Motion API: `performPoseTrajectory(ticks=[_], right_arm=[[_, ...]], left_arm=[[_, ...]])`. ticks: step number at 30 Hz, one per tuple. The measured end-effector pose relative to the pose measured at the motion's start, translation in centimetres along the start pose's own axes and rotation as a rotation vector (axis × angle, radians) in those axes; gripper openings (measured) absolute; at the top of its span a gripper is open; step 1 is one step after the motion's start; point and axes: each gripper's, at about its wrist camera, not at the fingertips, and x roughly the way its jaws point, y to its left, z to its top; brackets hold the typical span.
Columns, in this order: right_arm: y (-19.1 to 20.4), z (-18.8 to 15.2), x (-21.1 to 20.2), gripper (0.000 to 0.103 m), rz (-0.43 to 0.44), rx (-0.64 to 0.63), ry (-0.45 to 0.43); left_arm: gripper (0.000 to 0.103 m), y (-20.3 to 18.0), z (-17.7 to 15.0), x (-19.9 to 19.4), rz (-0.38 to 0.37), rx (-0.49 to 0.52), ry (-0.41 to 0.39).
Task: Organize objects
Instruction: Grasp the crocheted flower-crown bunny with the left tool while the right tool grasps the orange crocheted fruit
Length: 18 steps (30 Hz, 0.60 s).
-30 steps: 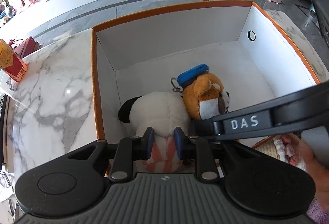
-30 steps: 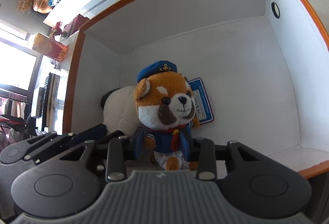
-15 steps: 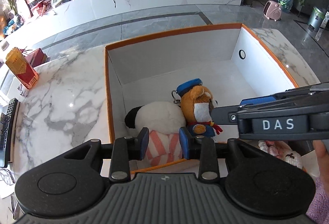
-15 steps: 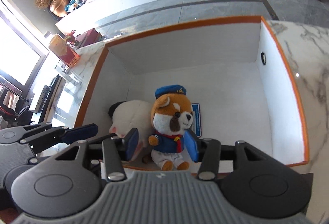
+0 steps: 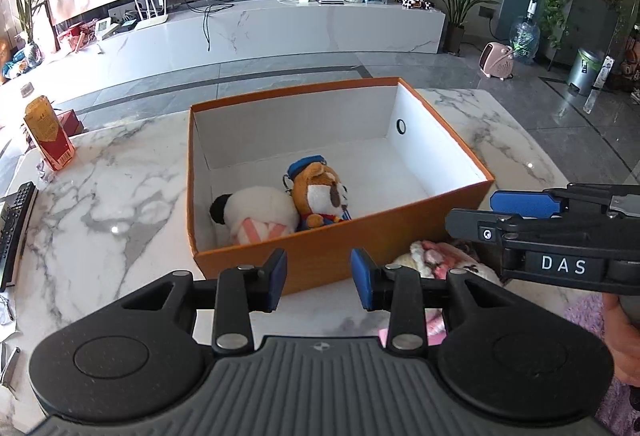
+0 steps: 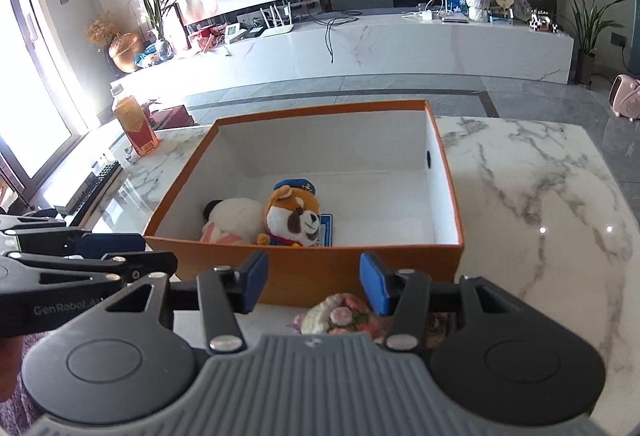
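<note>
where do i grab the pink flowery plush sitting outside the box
Grip the pink flowery plush across its rounded cream body, coming from above with the right tool, which hangs open over it. The box wall blocks the far side.

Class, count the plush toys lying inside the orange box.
2: a white plush in the box's near left corner, and a capped dog plush touching its right side. Others may be hidden.

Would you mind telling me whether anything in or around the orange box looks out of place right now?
One thing: a pink-and-cream plush toy lies on the marble table outside the orange box, against its near wall, while the sailor plush and white plush are already inside. Both claws, left and right, are open and empty.
</note>
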Motion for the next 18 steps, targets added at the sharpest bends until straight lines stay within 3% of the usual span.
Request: performPoseTrajectory(ticks=[6,12,18], right_arm=[[-2.0,-3.6,-2.5,0.06,-0.036,0.015,-0.013],[-4.6,-6.9,-2.7,0.06,-0.085,0.095,0.044],[-5.9,-9.0,-2.0,0.05,-0.09,0.14,0.088]], left_arm=[[0.046,-1.8,-2.3,-0.6,-0.05,-0.001,-0.017],[0.046,-3.0,-4.8,0.2,-0.092,-0.023,0.021],[0.051,-3.9,-5.9,1.8,-0.126,-0.081,0.036]])
